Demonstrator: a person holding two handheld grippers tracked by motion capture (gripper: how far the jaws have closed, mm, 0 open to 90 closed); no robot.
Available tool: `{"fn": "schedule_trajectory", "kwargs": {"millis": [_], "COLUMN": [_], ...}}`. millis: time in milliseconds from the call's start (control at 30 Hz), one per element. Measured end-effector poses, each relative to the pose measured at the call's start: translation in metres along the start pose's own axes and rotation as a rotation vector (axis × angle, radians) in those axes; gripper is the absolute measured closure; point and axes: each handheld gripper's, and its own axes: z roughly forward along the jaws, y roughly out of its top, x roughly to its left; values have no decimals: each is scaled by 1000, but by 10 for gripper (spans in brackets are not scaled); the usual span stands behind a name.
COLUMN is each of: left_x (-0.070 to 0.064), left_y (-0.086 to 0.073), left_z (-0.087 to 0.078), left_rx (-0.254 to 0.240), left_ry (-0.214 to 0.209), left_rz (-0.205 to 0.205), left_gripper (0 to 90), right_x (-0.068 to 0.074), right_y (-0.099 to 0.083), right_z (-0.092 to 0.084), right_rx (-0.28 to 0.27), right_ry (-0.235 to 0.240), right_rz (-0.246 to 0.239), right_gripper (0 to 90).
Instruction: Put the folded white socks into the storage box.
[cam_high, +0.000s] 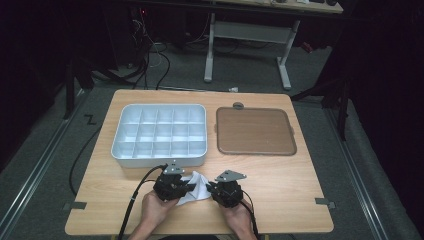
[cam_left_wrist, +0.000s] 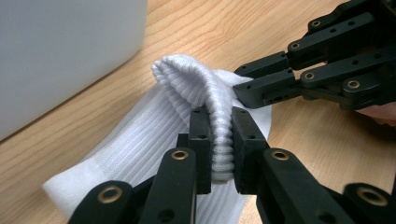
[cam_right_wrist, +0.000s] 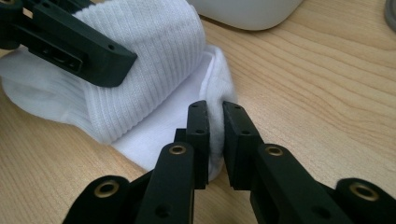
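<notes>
A white ribbed sock (cam_high: 196, 188) lies bunched on the wooden table near its front edge, between the two hands. My left gripper (cam_left_wrist: 219, 140) is shut on the sock's ribbed cuff (cam_left_wrist: 205, 88), which arches up from between the jaws. My right gripper (cam_right_wrist: 215, 140) is shut on a thin smooth edge of the sock (cam_right_wrist: 159, 74). In the high view the left gripper (cam_high: 186, 186) and the right gripper (cam_high: 212, 189) face each other across the sock, close together. The right gripper's fingers (cam_left_wrist: 266, 88) reach in from the right in the left gripper view.
A white tray (cam_high: 121, 127) with several compartments stands behind the left gripper. A brown flat mat (cam_high: 255, 131) lies to its right, with a small grey disc (cam_high: 238, 105) at its far edge. Grey tabs (cam_high: 325, 202) sit at the table's front corners.
</notes>
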Motion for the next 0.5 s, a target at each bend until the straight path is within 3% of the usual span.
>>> {"fn": "schedule_trajectory", "kwargs": {"millis": [500], "left_x": [3], "left_y": [-8], "left_z": [9], "left_rx": [19], "left_ry": [19], "left_rz": [33], "left_gripper": [805], "right_x": [0], "right_y": [1], "right_z": [3], "right_rx": [6], "right_ry": [0], "right_rz": [5], "right_gripper": [797]}}
